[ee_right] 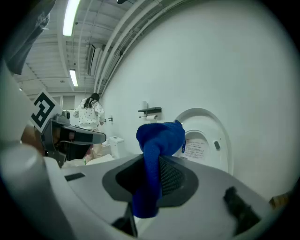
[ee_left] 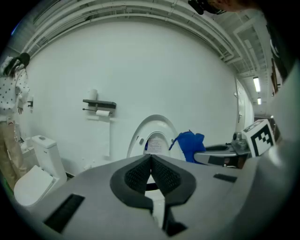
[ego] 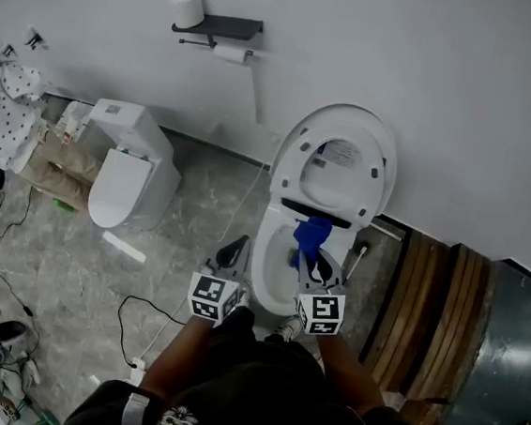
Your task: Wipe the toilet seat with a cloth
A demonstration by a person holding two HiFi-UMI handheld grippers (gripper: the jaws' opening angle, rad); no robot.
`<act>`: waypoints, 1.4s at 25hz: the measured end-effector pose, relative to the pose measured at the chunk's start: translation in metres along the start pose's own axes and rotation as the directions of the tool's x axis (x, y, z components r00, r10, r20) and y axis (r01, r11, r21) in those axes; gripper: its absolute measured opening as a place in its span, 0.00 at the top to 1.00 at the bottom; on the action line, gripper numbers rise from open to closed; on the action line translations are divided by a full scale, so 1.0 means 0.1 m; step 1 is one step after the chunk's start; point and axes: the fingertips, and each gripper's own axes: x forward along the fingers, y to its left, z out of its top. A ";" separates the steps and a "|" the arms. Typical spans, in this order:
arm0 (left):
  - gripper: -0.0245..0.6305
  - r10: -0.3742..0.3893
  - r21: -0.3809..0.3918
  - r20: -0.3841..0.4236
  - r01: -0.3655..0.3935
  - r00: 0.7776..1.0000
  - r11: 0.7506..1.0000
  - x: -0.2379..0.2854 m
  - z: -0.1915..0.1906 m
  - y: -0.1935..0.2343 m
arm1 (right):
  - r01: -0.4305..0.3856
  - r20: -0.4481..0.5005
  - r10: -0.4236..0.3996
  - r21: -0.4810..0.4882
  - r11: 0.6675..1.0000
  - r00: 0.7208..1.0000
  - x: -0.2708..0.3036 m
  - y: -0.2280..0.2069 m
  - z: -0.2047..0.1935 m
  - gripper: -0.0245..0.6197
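A white toilet (ego: 275, 255) stands against the wall with its lid (ego: 339, 161) raised. My right gripper (ego: 313, 259) hovers over the bowl and is shut on a blue cloth (ego: 311, 236), which bunches above the jaws in the right gripper view (ee_right: 157, 140). My left gripper (ego: 234, 254) is at the toilet's left side, above the floor, shut with nothing between its pads (ee_left: 161, 176). From the left gripper view the raised toilet lid (ee_left: 153, 136) and the blue cloth (ee_left: 190, 144) show ahead.
A second white toilet (ego: 130, 172) stands to the left, beside clothes and clutter (ego: 15, 124). A wall shelf with paper rolls (ego: 214, 30) hangs above. A cable (ego: 146, 317) runs over the grey floor. Wooden slats (ego: 430, 309) lie to the right.
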 end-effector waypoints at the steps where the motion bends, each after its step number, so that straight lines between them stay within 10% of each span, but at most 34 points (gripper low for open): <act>1: 0.95 -0.004 0.004 0.006 0.004 1.000 1.000 0.05 0.02 0.04 | 0.002 -0.005 -0.002 0.000 1.000 1.000 0.08 -0.01 -0.01 0.84; 35: 0.95 -0.117 -0.042 -0.150 0.112 0.982 0.993 1.66 -0.69 1.34 | 0.071 -0.218 -0.097 -0.126 0.990 0.971 2.86 -0.42 -0.72 0.84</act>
